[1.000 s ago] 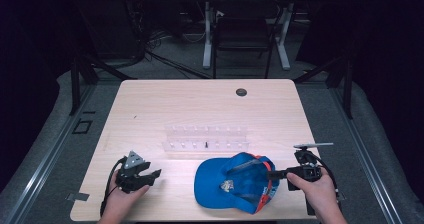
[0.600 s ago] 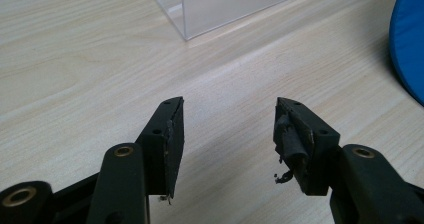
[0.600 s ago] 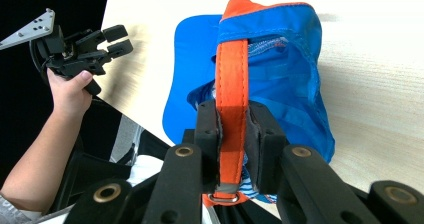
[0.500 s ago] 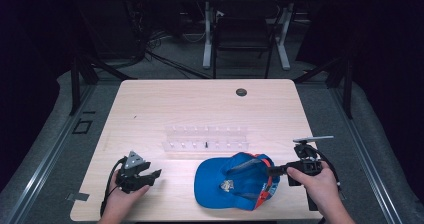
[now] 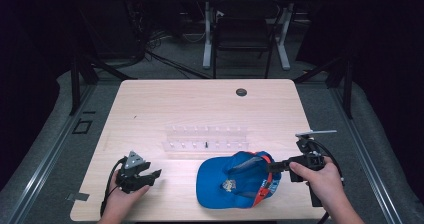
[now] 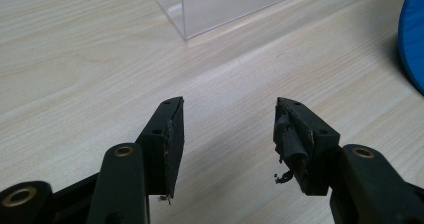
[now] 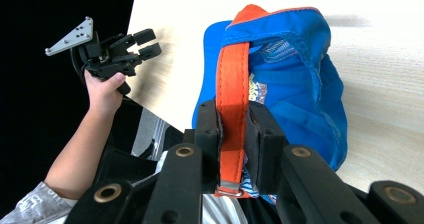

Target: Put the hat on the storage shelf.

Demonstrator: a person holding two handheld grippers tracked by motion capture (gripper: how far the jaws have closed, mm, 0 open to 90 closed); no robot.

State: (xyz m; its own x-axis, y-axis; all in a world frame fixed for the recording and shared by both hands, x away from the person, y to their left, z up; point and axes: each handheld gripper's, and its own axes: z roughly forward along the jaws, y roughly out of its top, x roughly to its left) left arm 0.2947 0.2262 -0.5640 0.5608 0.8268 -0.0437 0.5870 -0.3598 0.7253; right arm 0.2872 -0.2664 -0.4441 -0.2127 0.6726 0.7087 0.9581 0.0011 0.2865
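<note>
Tabletop (image 5: 200, 104): right gripper (image 7: 232, 134) clamps cap's orange strap (image 7: 232, 79) (closeup).

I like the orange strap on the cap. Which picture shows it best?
The right gripper view: the orange strap runs up close from between the right tool's shut jaws. The high view shows it small at the blue cap's edge. The left gripper view shows a blue sliver.

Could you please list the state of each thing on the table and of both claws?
Blue cap: lying on the table, orange strap pinched.
Right claw: shut on the strap.
Left claw: open, empty.
Clear rack: upright, untouched.
</note>
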